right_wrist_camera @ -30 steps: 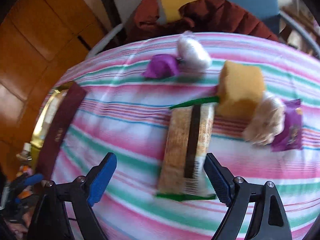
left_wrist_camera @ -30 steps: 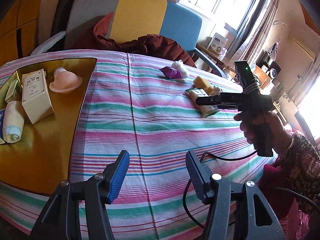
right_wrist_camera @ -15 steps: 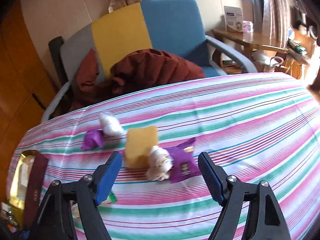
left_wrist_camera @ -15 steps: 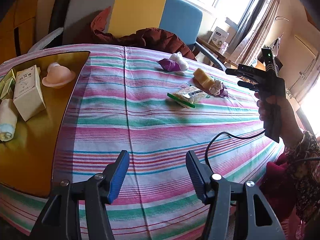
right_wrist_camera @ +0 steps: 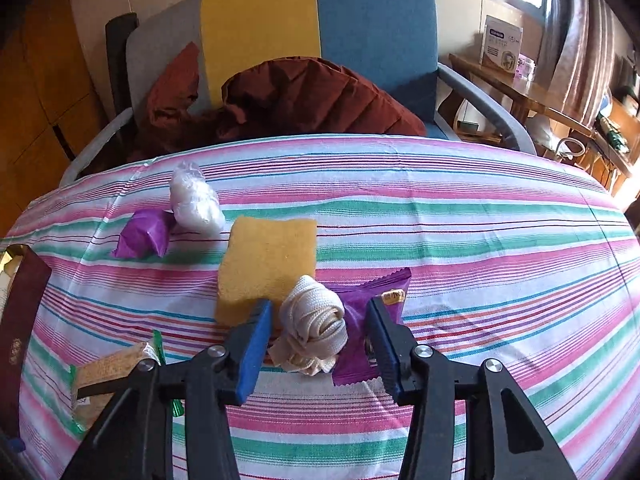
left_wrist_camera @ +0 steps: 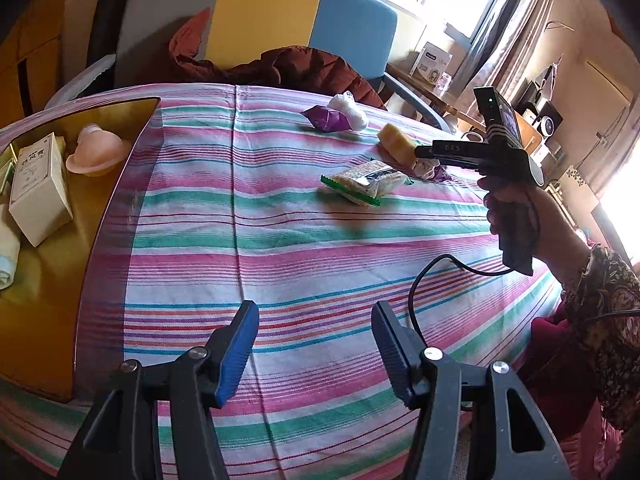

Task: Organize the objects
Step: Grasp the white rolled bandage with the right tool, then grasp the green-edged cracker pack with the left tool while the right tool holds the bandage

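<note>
My right gripper (right_wrist_camera: pixel 319 312) points down at a cream rolled strap (right_wrist_camera: pixel 314 320) that lies on a purple snack packet (right_wrist_camera: pixel 376 300). Its jaws are closing with the roll between them, and a gap still shows at each pad. A yellow sponge (right_wrist_camera: pixel 264 260) touches the roll on the left. A green-edged cracker packet (right_wrist_camera: pixel 116 376) lies further left. My left gripper (left_wrist_camera: pixel 316 320) hangs open over bare striped cloth with nothing between its fingers. From the left wrist, the right gripper (left_wrist_camera: pixel 420 154) shows in a person's hand above the sponge (left_wrist_camera: pixel 396 144) and cracker packet (left_wrist_camera: pixel 368 180).
A golden tray (left_wrist_camera: pixel 48 300) at the left holds a white box (left_wrist_camera: pixel 40 192), a pink dish (left_wrist_camera: pixel 96 152) and a rolled towel (left_wrist_camera: pixel 8 252). A purple wrapper (right_wrist_camera: pixel 144 236) and a white plastic bundle (right_wrist_camera: pixel 196 200) lie near the far edge. A dark red booklet (right_wrist_camera: pixel 20 332) lies at the left. An armchair (right_wrist_camera: pixel 360 40) stands behind.
My right gripper has swung from over the cracker packet to the right, onto the cream roll and purple packet, and its jaws have narrowed. The left gripper has hardly moved and stays open.
</note>
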Tool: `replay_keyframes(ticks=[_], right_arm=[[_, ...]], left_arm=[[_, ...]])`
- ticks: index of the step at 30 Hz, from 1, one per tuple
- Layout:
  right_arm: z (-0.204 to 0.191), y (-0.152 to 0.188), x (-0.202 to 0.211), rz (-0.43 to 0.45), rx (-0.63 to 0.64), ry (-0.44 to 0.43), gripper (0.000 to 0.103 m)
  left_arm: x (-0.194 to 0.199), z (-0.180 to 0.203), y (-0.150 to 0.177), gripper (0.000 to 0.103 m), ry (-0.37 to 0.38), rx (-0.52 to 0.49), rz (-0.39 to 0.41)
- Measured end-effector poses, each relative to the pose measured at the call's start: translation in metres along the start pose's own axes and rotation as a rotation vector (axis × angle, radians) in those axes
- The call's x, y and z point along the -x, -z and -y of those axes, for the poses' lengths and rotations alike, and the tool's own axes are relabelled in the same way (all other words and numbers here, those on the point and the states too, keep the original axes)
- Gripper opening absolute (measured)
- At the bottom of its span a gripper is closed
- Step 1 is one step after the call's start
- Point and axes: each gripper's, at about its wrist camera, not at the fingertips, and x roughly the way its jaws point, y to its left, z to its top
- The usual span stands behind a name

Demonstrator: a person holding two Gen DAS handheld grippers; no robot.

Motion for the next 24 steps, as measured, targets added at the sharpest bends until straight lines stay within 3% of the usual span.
replay_keyframes(ticks=[2,5,11,15,17,18,24], right_arm=[[-0.003,0.0,0.001,-0.014,0.029,0.017,0.03],[-0.002,0.0,0.006,-0.06,-0.012,-0.051,0.026],[0.006,0.02,0.015,-0.245,-0.094,-0.236,0.026],[0.007,0.03,0.02,-0.268,-0.08,-0.221,0.03],[0.006,0.031,0.017,-0.276,-0.098,-0.229,0.045],[0.003,0.032,0.016,-0.277,-0.099,-0.237,0.047],[-0.006,0.033,0.006,-0.287,-0.102,-0.204,0.048]], left_arm=[[-0.002,0.002,-0.002,0.059,0.0,-0.001,-0.006],[-0.003,0.005,-0.005,0.059,-0.001,-0.009,-0.001],[-0.007,0.011,-0.015,0.059,-0.008,-0.029,0.003],[-0.015,0.017,-0.026,0.059,-0.01,-0.048,0.002],[-0.019,0.022,-0.034,0.059,-0.011,-0.062,0.008],[-0.021,0.025,-0.039,0.059,-0.013,-0.072,0.012],[-0.046,0.042,-0.065,0.059,-0.022,-0.137,0.001]])
